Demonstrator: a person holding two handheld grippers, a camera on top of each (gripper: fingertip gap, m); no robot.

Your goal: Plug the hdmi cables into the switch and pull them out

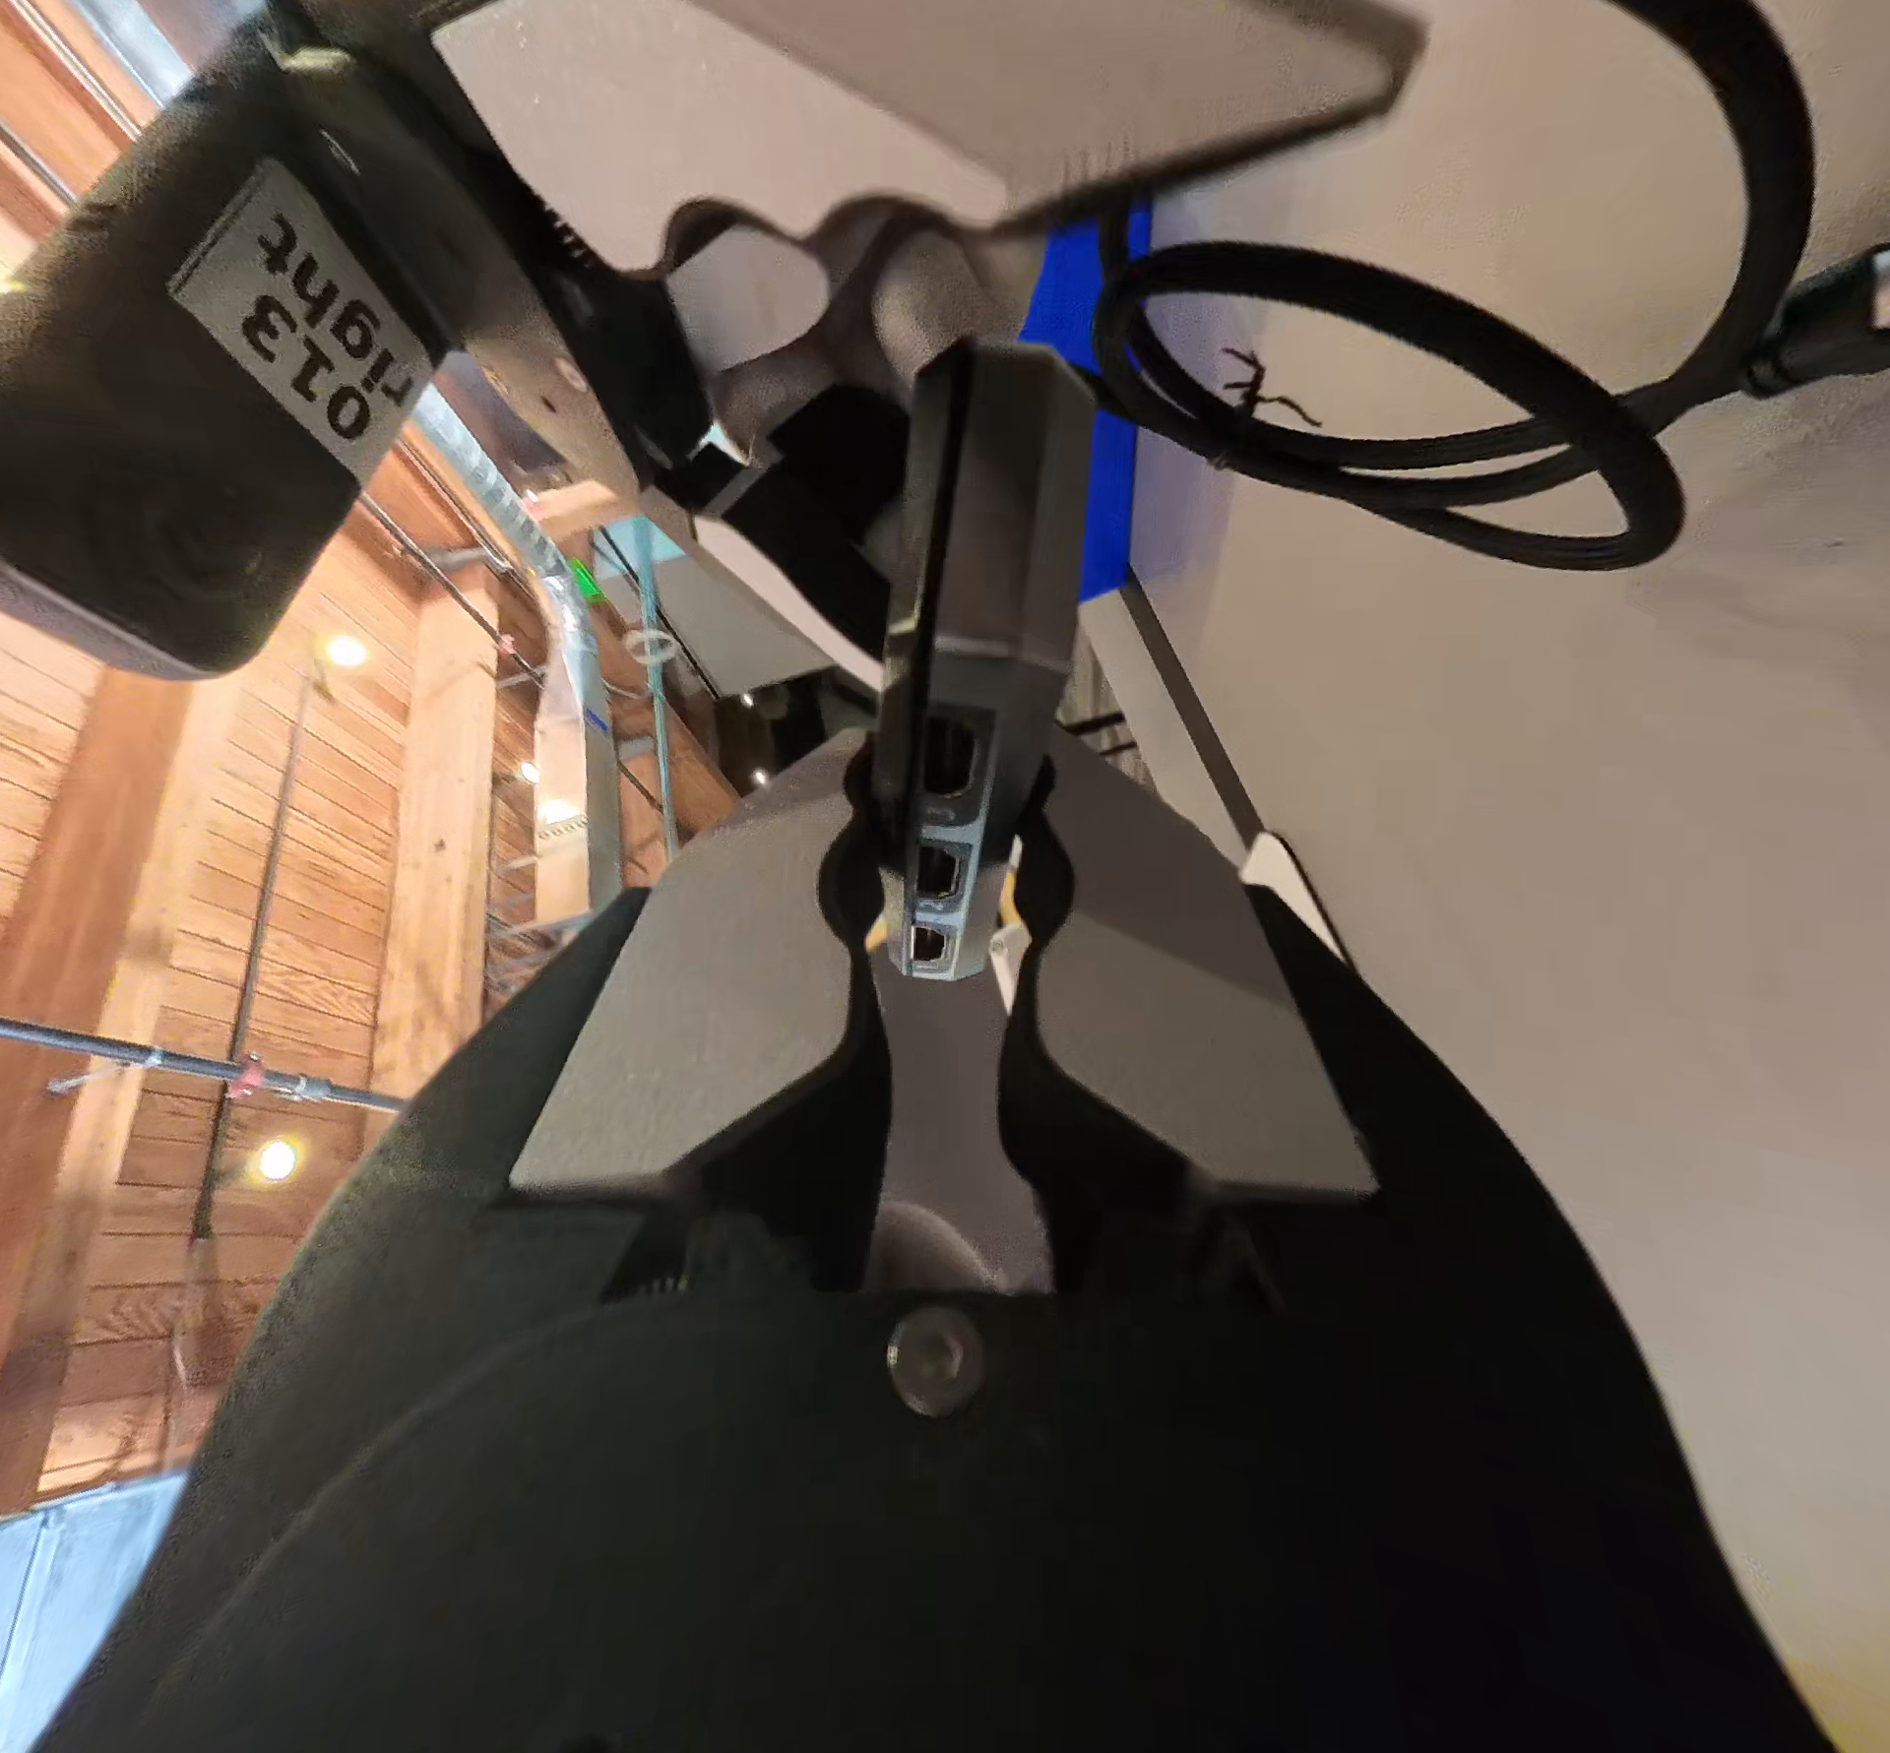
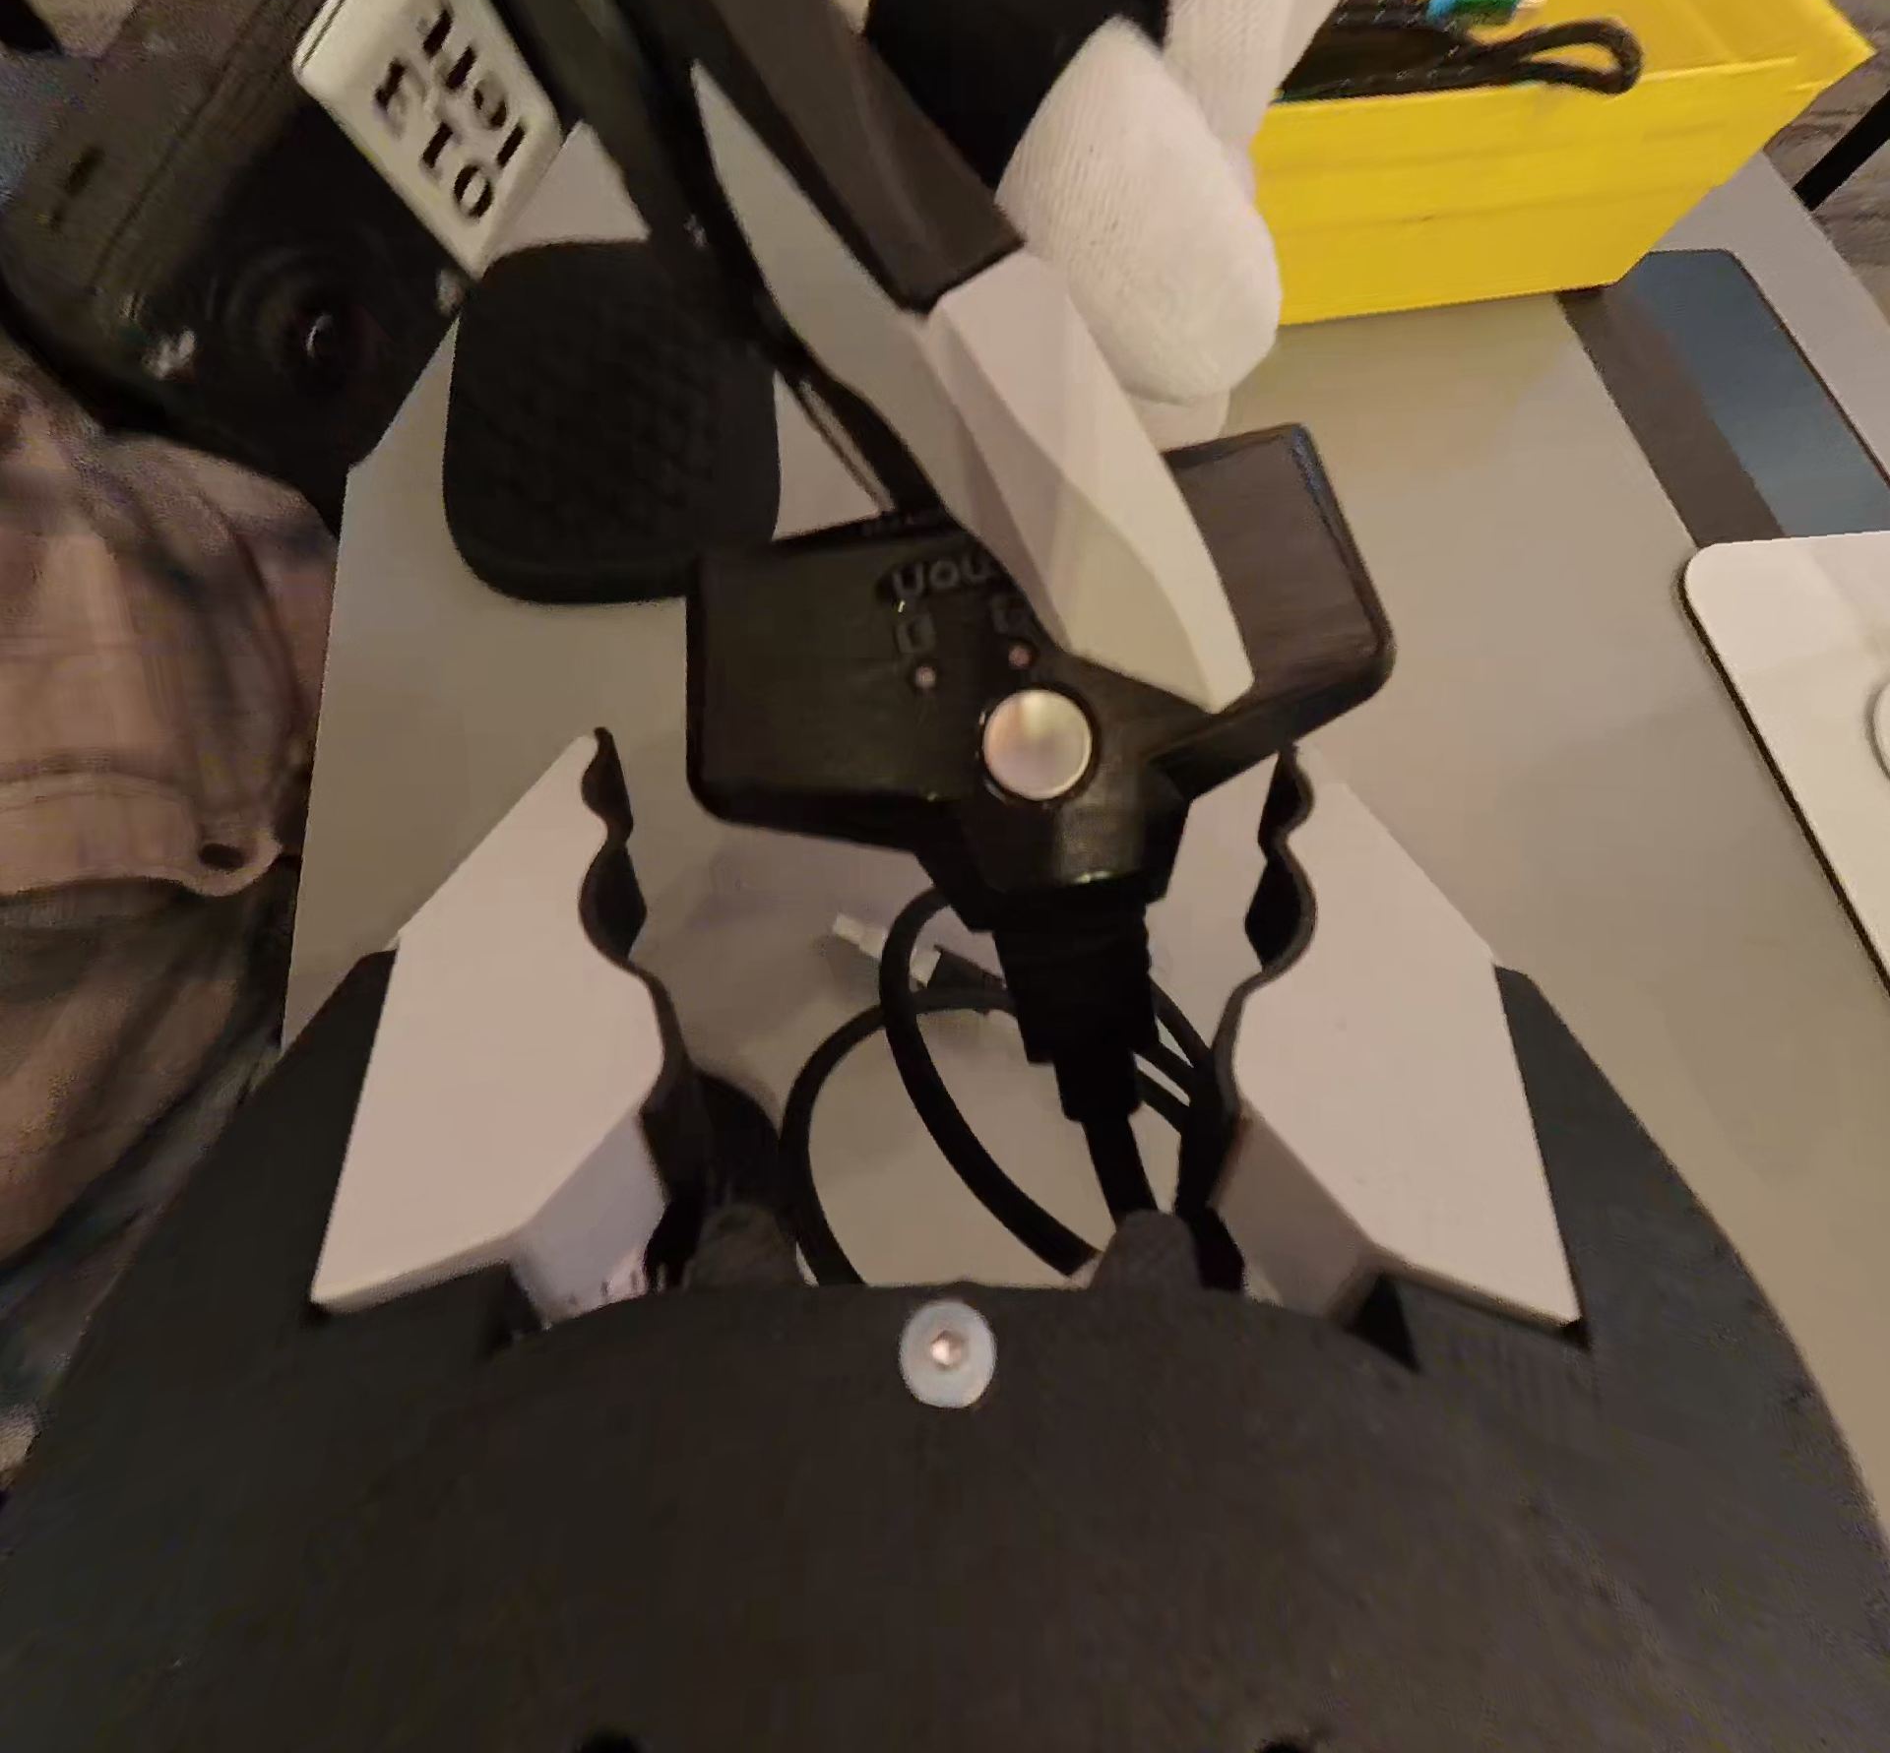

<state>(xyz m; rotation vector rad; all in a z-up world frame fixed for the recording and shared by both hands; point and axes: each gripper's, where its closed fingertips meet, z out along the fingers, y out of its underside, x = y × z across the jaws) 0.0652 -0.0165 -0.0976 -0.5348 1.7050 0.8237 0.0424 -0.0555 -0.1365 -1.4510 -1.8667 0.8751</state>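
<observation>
Left tool (image 1: 946, 870): you are clamping it on the HDMI switch (image 1: 977, 640), lifting it off the counter (image 1: 1534, 784) with three empty ports facing you.
Right tool (image 2: 941, 906): released, fingers straddling the switch's attached cable (image 2: 1084, 1019).
Loose HDMI cable (image 1: 1381, 436): coiled, matte black, lying on the counter.
Switch: hard black plastic with a round metal button (image 2: 1035, 745).

A yellow bin (image 2: 1534, 170) sits on the grey table (image 2: 1483, 681).
</observation>
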